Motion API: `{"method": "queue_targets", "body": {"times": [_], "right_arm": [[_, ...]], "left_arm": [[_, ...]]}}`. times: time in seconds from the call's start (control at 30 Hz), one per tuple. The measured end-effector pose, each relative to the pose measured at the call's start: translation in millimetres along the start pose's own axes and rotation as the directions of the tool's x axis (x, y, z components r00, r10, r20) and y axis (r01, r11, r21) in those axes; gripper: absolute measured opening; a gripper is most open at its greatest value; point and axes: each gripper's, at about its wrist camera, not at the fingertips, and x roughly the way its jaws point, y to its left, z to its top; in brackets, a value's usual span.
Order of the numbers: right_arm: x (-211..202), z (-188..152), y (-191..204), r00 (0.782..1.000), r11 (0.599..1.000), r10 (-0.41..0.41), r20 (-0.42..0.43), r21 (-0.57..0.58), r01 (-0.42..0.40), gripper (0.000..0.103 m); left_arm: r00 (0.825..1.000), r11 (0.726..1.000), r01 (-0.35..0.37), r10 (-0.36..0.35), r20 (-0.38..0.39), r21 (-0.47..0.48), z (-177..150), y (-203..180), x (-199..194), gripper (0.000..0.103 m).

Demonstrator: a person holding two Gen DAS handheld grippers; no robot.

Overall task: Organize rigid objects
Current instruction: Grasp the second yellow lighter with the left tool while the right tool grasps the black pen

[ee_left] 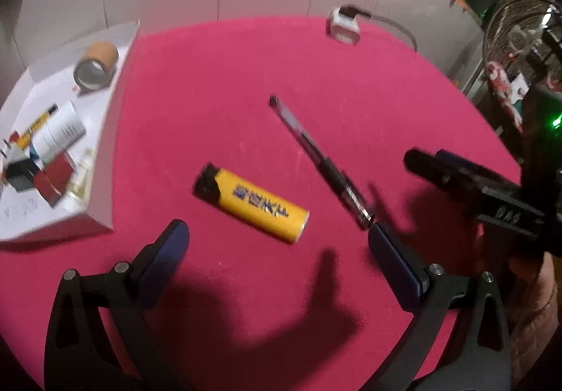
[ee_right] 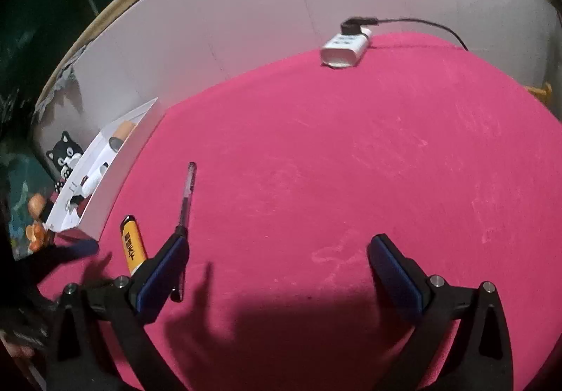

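Table [ee_left: 246,67]: round, covered in pink cloth, carries everything in view.
White box [ee_left: 102,159]: sits at the table's left edge and already holds a tape roll [ee_left: 95,66], a white bottle [ee_left: 58,134], a red block and some smaller pieces too blurred to name.
Progress: judging by the filled box, most of the sorting looks done; 2 loose items are left on the cloth.
Charger [ee_right: 346,46]: white, cabled, at the far edge, well apart from the rest; whether it belongs to the task I cannot tell.
Left gripper [ee_left: 277,243]: wide open, holding nothing, poised just short of the lighter; its right finger [ee_left: 393,257] is just beside the pen's near end, contact unclear.
Right gripper [ee_right: 277,268]: wide open, empty; in its own view its left finger overlaps the pen.
Lighter [ee_left: 251,203]: yellow, lying flat near the box.
Pen [ee_left: 319,159]: dark, lying slantwise just beside the lighter.
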Motion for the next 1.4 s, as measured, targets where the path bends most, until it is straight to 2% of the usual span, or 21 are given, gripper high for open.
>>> {"method": "queue_targets", "body": {"times": [0.1, 0.27, 0.33, 0.4, 0.43, 0.47, 0.53, 0.67, 0.73, 0.77, 0.87, 0.9, 0.93, 1.0, 1.17, 1.3, 1.37, 1.4], "right_arm": [[-12.2, -4.8, -10.0, 1.0, 0.999, 0.018, 0.014, 0.027, -0.019, 0.103], [-14.9, -3.9, -17.3, 0.999, 0.997, 0.042, 0.029, 0.061, -0.044, 0.103], [-15.5, -2.9, -20.3, 0.998, 0.996, 0.046, 0.033, 0.072, -0.048, 0.103], [-16.5, -3.2, -21.9, 0.998, 0.996, 0.046, 0.036, 0.078, -0.048, 0.103], [-16.9, -3.5, -22.2, 0.998, 0.996, 0.044, 0.035, 0.08, -0.047, 0.103], [-17.5, -3.5, -21.8, 0.998, 0.996, 0.046, 0.034, 0.075, -0.048, 0.103], [-16.9, -2.2, -16.7, 0.999, 0.998, 0.046, 0.03, 0.045, -0.047, 0.103], [-9.3, 1.8, 7.4, 0.999, 0.997, 0.04, 0.014, -0.068, -0.039, 0.103], [0.4, 5.2, 23.1, 1.0, 0.991, 0.02, -0.008, -0.131, -0.02, 0.102], [3.9, 6.8, 30.8, 1.0, 0.987, 0.001, -0.007, -0.158, -0.002, 0.1], [14.3, 11.2, 54.0, 1.0, 0.97, -0.007, -0.026, -0.244, 0.0, 0.075], [17.9, 11.6, 58.2, 0.999, 0.966, 0.001, -0.04, -0.257, -0.012, 0.075], [21.3, 11.5, 62.5, 0.999, 0.962, 0.008, -0.053, -0.272, -0.023, 0.075], [28.6, 9.2, 72.8, 0.997, 0.95, 0.002, -0.078, -0.312, -0.026, 0.07], [40.5, 3.5, 83.5, 0.991, 0.938, -0.008, -0.131, -0.345, -0.038, 0.053], [38.5, -0.3, 82.8, 0.991, 0.926, -0.038, -0.124, -0.377, -0.012, 0.039], [35.9, -3.9, 83.2, 0.992, 0.913, -0.053, -0.118, -0.408, 0.0, 0.038], [35.2, -5.0, 83.8, 0.991, 0.908, -0.058, -0.117, -0.419, 0.004, 0.038]], "left_arm": [[0.997, 0.999, -0.01, 0.006, -0.072, -0.051, 3.0, 3.8, 19.7, 0.103], [0.998, 0.998, -0.058, 0.057, -0.037, -0.028, 25.2, 0.6, 35.4, 0.102], [0.997, 0.996, -0.079, 0.079, -0.015, 0.047, 29.5, -3.3, 40.9, 0.096], [0.996, 0.982, -0.089, 0.086, 0.029, 0.167, 30.1, -9.0, 41.7, 0.079], [0.996, 0.976, -0.085, 0.079, 0.037, 0.201, 29.1, -9.5, 40.3, 0.075], [0.997, 0.972, -0.077, 0.07, 0.036, 0.222, 27.4, -9.3, 36.6, 0.067], [0.996, 0.972, -0.084, 0.08, 0.025, 0.221, 22.5, -4.7, 31.6, 0.066], [0.996, 0.985, -0.09, 0.09, 0.007, 0.148, 18.2, 9.7, 25.9, 0.066], [0.995, 0.982, -0.101, 0.101, 0.009, 0.159, 18.3, 7.8, 26.1, 0.066], [0.994, 0.98, -0.11, 0.109, 0.012, 0.169, 18.1, 6.4, 25.5, 0.066], [0.994, 0.977, -0.111, 0.111, 0.011, 0.184, 17.1, 6.1, 25.4, 0.063], [0.994, 0.977, -0.105, 0.105, 0.009, 0.185, 16.9, 4.2, 26.2, 0.059], [0.995, 0.978, -0.102, 0.102, 0.008, 0.181, 15.0, 6.3, 23.8, 0.058], [0.993, 0.977, -0.121, 0.12, 0.018, 0.175, 12.3, 8.3, 22.0, 0.058], [0.995, 0.976, -0.103, 0.1, 0.023, 0.191, 10.6, 9.4, 22.1, 0.058], [0.995, 0.975, -0.099, 0.092, 0.04, 0.199, 9.6, 6.7, 22.8, 0.059], [0.997, 0.981, -0.076, 0.071, 0.034, 0.18, 9.7, 11.2, 22.4, 0.058], [0.998, 0.982, -0.067, 0.062, 0.032, 0.179, 9.4, 12.1, 21.8, 0.055]]}}
